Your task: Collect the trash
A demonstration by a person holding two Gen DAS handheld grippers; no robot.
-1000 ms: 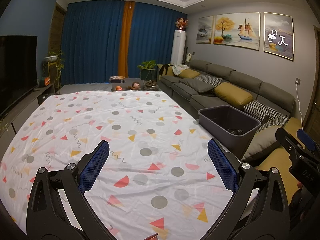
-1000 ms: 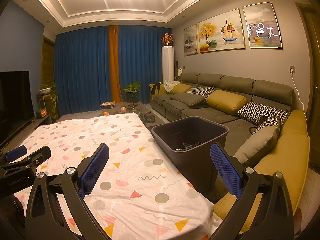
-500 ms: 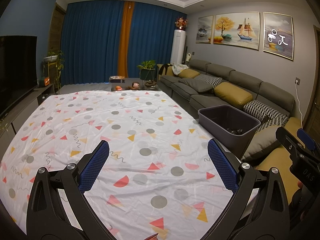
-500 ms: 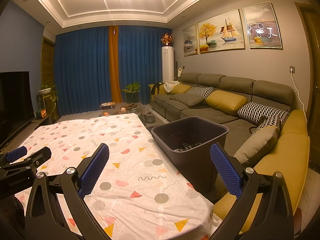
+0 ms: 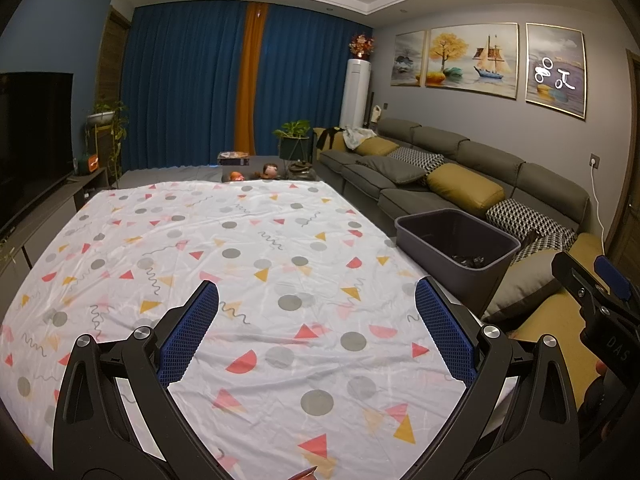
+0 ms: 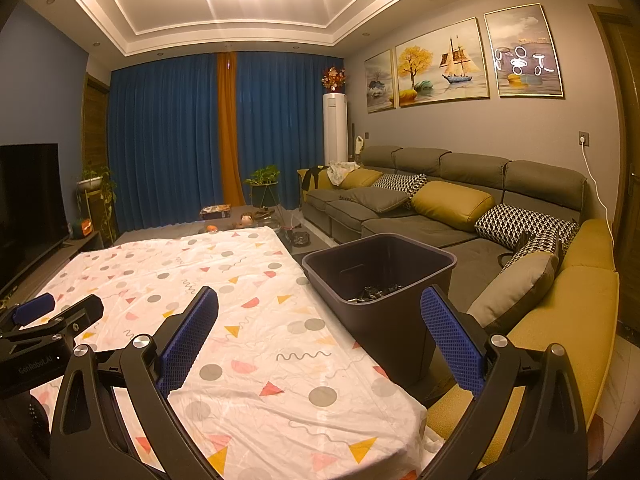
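Both grippers hover level above the patterned bench [image 5: 256, 248], empty. The left gripper [image 5: 316, 332] has its fingers spread wide, as does the right gripper [image 6: 320, 336]. The dark trash bin [image 6: 380, 280], at two o'clock off the bench's edge, holds dark scraps.

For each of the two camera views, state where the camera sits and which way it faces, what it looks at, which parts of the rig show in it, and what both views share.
Left wrist: on the left gripper, facing forward over the patterned cloth toward the curtains; own open fingers frame it, the right gripper at the right edge.
Right wrist: on the right gripper, facing forward over the cloth's right edge and the bin; own open fingers, the left gripper at the left edge.
Shared: cloth, bin with dark scraps, sofa, curtains, paintings.
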